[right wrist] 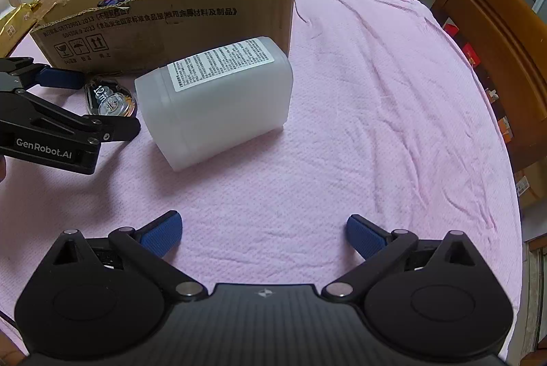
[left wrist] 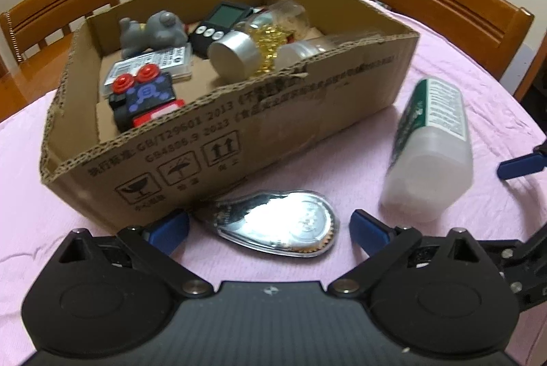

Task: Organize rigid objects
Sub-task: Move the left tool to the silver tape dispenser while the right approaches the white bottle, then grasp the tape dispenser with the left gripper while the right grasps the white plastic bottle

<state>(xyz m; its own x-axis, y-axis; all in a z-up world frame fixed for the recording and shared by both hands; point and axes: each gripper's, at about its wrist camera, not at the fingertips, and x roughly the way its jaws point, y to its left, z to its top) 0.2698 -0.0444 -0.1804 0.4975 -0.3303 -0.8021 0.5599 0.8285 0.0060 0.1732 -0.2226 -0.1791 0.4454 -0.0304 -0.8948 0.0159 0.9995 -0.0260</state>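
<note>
We held our left tool (left wrist: pixel 269 227) wide open and empty, its fingers either side of the shiny tape dispenser (left wrist: pixel 277 229) lying on the pink worktop (right wrist: pixel 376 126) against the box (left wrist: pixel 307 113). Our right tool (right wrist: pixel 263 234) hovered open and empty too, short of the white bottle (right wrist: pixel 218 106) lying on its side beside the dispenser

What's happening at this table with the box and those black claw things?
A person is tidying objects into a cardboard box on a pink cloth, using two handheld claws. The left claw is open around a shiny teardrop-shaped tape dispenser lying beside the box. The right claw is open and empty. A white plastic jug lies on its side, not yet boxed.
</note>
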